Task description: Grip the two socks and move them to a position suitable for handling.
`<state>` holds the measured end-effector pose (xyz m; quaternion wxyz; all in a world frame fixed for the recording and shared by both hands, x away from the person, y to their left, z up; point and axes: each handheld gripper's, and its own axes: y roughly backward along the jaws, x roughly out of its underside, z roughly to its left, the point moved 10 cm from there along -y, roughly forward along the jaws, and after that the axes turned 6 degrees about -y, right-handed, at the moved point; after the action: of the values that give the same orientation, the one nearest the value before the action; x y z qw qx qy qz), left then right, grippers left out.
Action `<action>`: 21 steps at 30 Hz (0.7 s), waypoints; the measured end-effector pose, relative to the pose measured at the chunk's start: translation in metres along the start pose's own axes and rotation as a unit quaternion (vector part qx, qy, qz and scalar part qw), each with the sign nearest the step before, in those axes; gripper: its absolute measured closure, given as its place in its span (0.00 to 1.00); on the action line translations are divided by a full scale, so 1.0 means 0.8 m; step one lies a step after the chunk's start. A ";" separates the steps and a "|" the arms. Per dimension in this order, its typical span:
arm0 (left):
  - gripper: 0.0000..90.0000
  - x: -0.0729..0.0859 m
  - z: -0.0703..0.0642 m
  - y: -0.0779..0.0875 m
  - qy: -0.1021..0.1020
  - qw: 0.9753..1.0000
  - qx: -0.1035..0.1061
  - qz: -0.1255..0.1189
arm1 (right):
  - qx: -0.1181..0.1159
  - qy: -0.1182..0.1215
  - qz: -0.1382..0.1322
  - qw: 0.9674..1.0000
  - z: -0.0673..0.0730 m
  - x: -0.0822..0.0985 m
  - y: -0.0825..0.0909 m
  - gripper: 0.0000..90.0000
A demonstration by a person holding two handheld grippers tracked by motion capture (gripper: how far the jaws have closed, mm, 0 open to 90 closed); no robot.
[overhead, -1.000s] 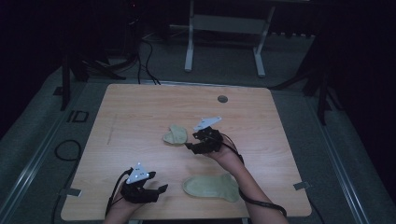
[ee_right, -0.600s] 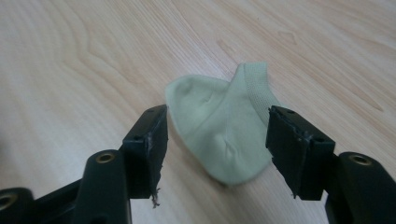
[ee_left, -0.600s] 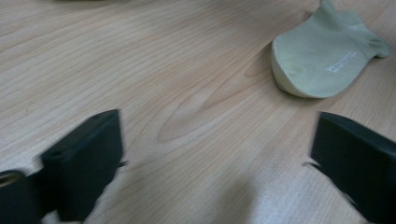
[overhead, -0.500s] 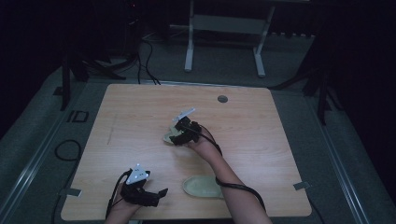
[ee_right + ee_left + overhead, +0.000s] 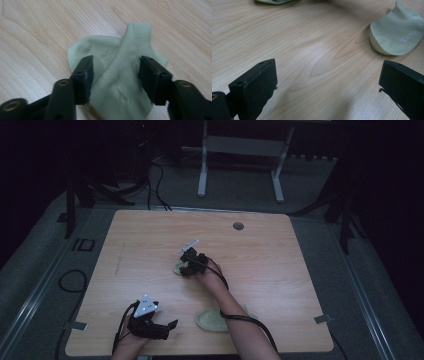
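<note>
A crumpled pale green sock (image 5: pixel 177 268) (image 5: pixel 112 57) lies mid-table. My right gripper (image 5: pixel 184 269) (image 5: pixel 115 67) is lowered over it, one jaw on each side of a raised fold. The jaws have just been closing, and the fabric reaches both without looking squeezed. A second, flatter green sock (image 5: pixel 212 321) (image 5: pixel 395 35) lies near the front edge, partly under the right forearm. My left gripper (image 5: pixel 170 329) (image 5: pixel 327 75) rests at the front left, having opened wide over bare wood.
The wooden table (image 5: pixel 280 270) has a round grey grommet (image 5: pixel 238 226) near its far edge. A black cable (image 5: pixel 250 320) trails along the right forearm. Beyond the table are a dark floor, cables and a metal stand (image 5: pixel 240 165).
The right gripper has moved left and down from beside the mid-table sock onto it, and its forearm now crosses the front sock. The left hand has stayed in place.
</note>
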<state>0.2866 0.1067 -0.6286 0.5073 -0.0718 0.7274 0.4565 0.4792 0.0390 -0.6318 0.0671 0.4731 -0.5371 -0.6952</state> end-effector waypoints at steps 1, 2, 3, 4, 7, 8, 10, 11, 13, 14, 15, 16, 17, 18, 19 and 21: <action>0.02 0.000 0.000 0.000 0.001 1.000 -0.001 0.000 | 0.000 -0.001 0.001 1.000 0.001 0.000 0.001 0.60; 0.02 0.000 0.000 0.001 0.001 1.000 0.000 0.000 | 0.005 0.004 0.000 1.000 0.001 0.000 0.001 0.64; 0.02 0.000 0.000 0.001 0.001 1.000 -0.001 0.000 | 0.006 0.005 0.000 1.000 0.002 0.000 0.002 0.67; 0.02 0.000 0.000 0.001 0.000 1.000 -0.003 0.000 | 0.006 0.007 -0.001 1.000 0.004 0.000 0.002 0.73; 0.02 0.001 0.000 0.001 -0.002 1.000 -0.005 0.001 | 0.018 0.017 0.003 1.000 0.005 0.001 0.003 0.87; 0.02 0.001 0.000 0.000 -0.001 1.000 -0.004 0.002 | 0.020 0.022 0.007 1.000 0.006 0.001 0.004 0.89; 0.02 0.002 -0.001 0.000 0.001 1.000 -0.003 0.003 | 0.018 0.020 0.015 1.000 0.009 0.003 0.009 0.91; 0.02 0.002 -0.001 -0.001 0.001 1.000 -0.002 0.003 | 0.017 0.023 0.013 0.999 0.010 0.003 0.013 0.91; 0.02 0.002 -0.001 -0.001 0.001 1.000 -0.003 0.004 | 0.011 0.017 0.002 1.000 0.010 0.000 0.026 0.91; 0.02 0.002 -0.002 -0.001 0.001 1.000 -0.003 0.004 | 0.011 0.012 -0.006 1.000 0.008 -0.003 0.034 0.91; 0.02 0.002 -0.003 -0.001 0.002 1.000 0.000 0.004 | 0.015 0.012 -0.010 1.000 0.005 -0.005 0.041 0.91; 0.02 0.002 -0.002 -0.001 0.001 1.000 -0.003 0.004 | 0.018 0.013 -0.014 1.000 0.002 -0.007 0.049 0.91; 0.02 0.002 -0.003 -0.001 0.001 1.000 -0.002 0.005 | 0.020 0.012 -0.017 1.000 -0.002 -0.008 0.056 0.91; 0.02 0.001 -0.003 -0.001 0.001 1.000 0.000 0.004 | 0.024 0.010 -0.018 0.999 -0.006 -0.009 0.064 0.91; 0.02 0.001 -0.003 -0.001 0.001 1.000 -0.001 0.003 | 0.025 0.005 -0.020 0.999 -0.009 -0.009 0.071 0.91; 0.02 0.001 -0.004 -0.001 0.001 1.000 0.000 0.002 | 0.025 -0.002 -0.028 0.999 -0.015 -0.009 0.086 0.91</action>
<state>0.2845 0.1046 -0.6293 0.5055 -0.0704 0.7282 0.4574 0.4632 0.0065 -0.5715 0.0352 0.4881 -0.5413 -0.6838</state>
